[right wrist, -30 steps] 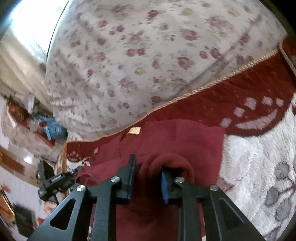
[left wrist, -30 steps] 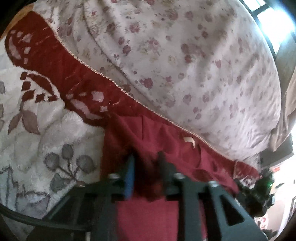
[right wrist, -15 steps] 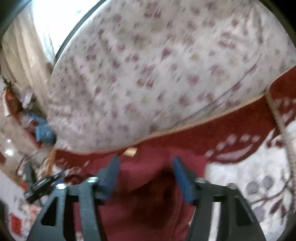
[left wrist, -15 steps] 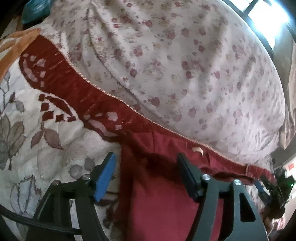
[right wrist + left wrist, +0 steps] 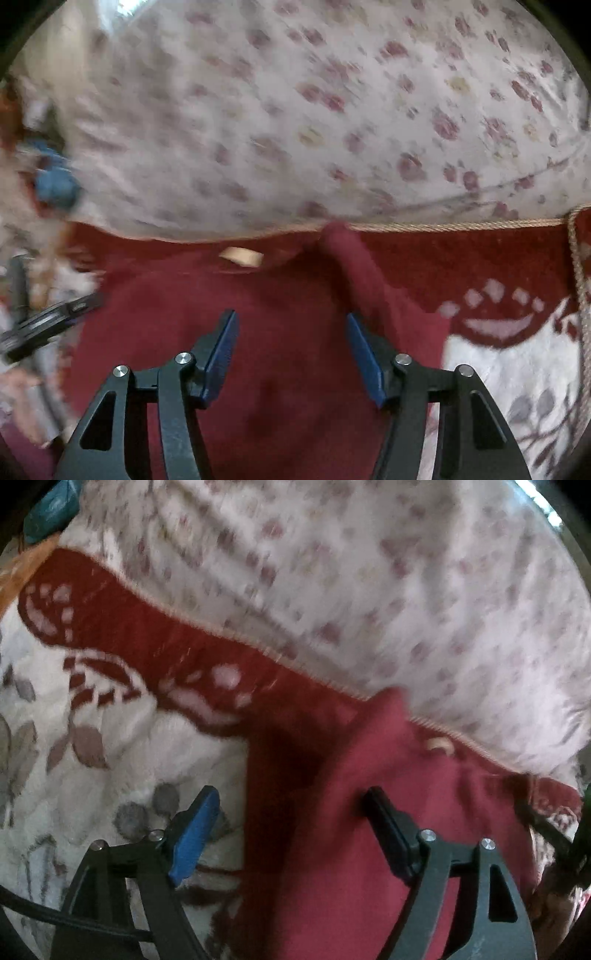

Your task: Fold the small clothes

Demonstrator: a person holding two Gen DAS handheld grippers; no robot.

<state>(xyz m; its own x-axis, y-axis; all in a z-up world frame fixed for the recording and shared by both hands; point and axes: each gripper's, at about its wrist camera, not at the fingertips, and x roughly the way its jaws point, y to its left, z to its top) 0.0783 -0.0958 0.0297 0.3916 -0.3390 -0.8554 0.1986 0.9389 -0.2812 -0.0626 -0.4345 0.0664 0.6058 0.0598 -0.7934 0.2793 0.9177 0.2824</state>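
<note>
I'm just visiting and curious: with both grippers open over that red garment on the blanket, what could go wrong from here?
The red garment matches the blanket's dark red border, so its edge is easy to misjudge. A raised fold stands loose and may flop back. The left gripper straddles the garment's edge, so closing might pinch blanket too. The right gripper holds nothing.

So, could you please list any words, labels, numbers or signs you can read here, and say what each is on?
None can be read.
Tag at the collar of the red garment: shows as a pale blur, any print illegible.
Blanket and floral cover: patterns only, no lettering.
</note>
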